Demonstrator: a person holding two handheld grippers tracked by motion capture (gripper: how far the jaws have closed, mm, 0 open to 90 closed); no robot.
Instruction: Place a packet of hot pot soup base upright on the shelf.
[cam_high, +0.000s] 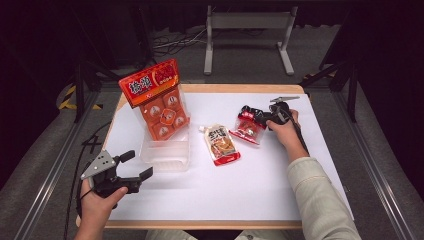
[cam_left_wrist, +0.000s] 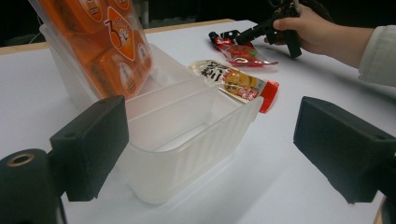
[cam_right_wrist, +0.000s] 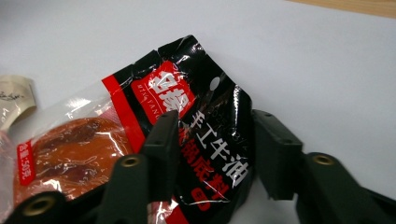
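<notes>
A red and black sauce pouch (cam_high: 247, 129) lies flat on the white table, right of centre. My right gripper (cam_high: 257, 117) reaches it from the right. In the right gripper view its jaws (cam_right_wrist: 215, 135) stand on either side of the pouch's black top end (cam_right_wrist: 219, 158), which fills the gap between them and buckles slightly, so the pads press on it. My left gripper (cam_high: 138, 164) is held near the front left corner, open with nothing between its fingers (cam_left_wrist: 93, 144). It points at the clear plastic bin (cam_left_wrist: 187, 144).
A tall orange pack (cam_high: 157, 100) of round portions stands tilted in the back of the clear bin (cam_high: 165, 157). A cream pouch with a red cap (cam_high: 221, 144) lies between the bin and the red and black pouch. The table's wooden edge (cam_high: 240, 88) runs along the back.
</notes>
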